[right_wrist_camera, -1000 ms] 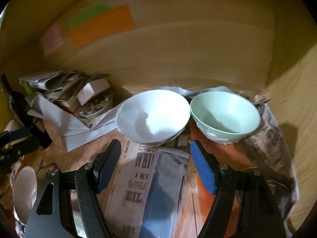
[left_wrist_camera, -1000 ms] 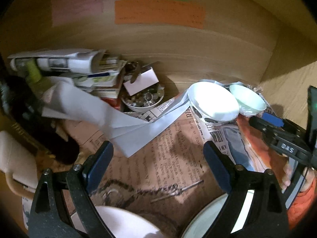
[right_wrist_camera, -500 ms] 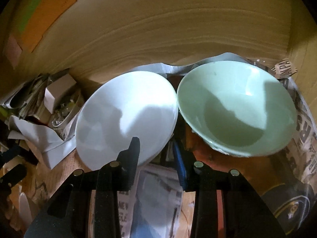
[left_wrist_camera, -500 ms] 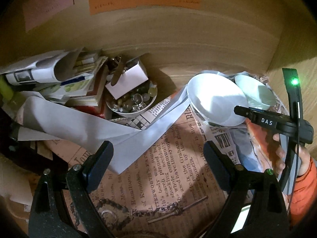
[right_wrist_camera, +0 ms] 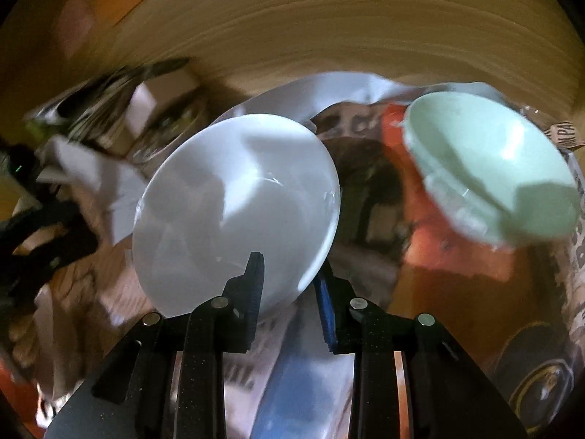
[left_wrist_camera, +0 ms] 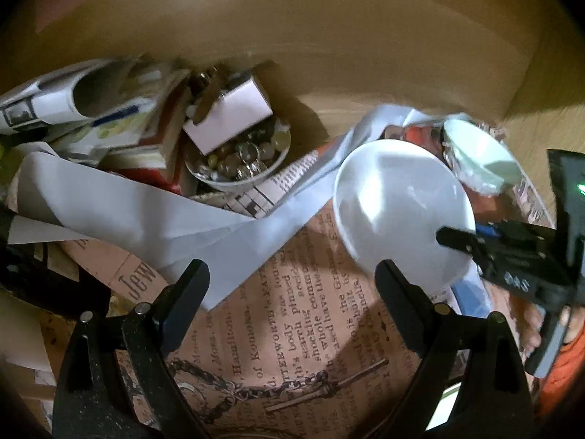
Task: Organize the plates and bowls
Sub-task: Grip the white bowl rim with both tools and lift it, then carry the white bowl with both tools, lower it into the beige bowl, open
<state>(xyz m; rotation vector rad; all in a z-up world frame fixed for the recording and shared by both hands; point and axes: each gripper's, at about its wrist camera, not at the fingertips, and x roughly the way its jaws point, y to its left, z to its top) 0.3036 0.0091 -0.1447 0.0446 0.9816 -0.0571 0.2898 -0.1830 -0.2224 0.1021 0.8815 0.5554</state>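
A white bowl (right_wrist_camera: 237,197) hangs tilted over the newspaper, its near rim between the fingers of my right gripper (right_wrist_camera: 289,274). The jaws are closing on that rim, one finger inside the bowl and the blue pad outside, both pressing on it. A pale green bowl (right_wrist_camera: 490,168) rests to its right, apart from it. In the left wrist view the white bowl (left_wrist_camera: 398,205) and the green bowl (left_wrist_camera: 479,157) lie at the right, with the right gripper (left_wrist_camera: 460,234) at the white bowl's edge. My left gripper (left_wrist_camera: 290,270) is open over printed paper, holding nothing.
A small bowl of trinkets (left_wrist_camera: 237,161) with a white card sits by a pile of papers and books (left_wrist_camera: 91,120). A long white paper strip (left_wrist_camera: 146,212) crosses the newspaper (left_wrist_camera: 292,322). A wooden wall (left_wrist_camera: 329,36) closes the back. A hand in an orange sleeve (left_wrist_camera: 530,333) holds the right gripper.
The right gripper went in to the white bowl, closed on its near rim and tipped it up, away from the green bowl. The left gripper moved forward and down, still open.
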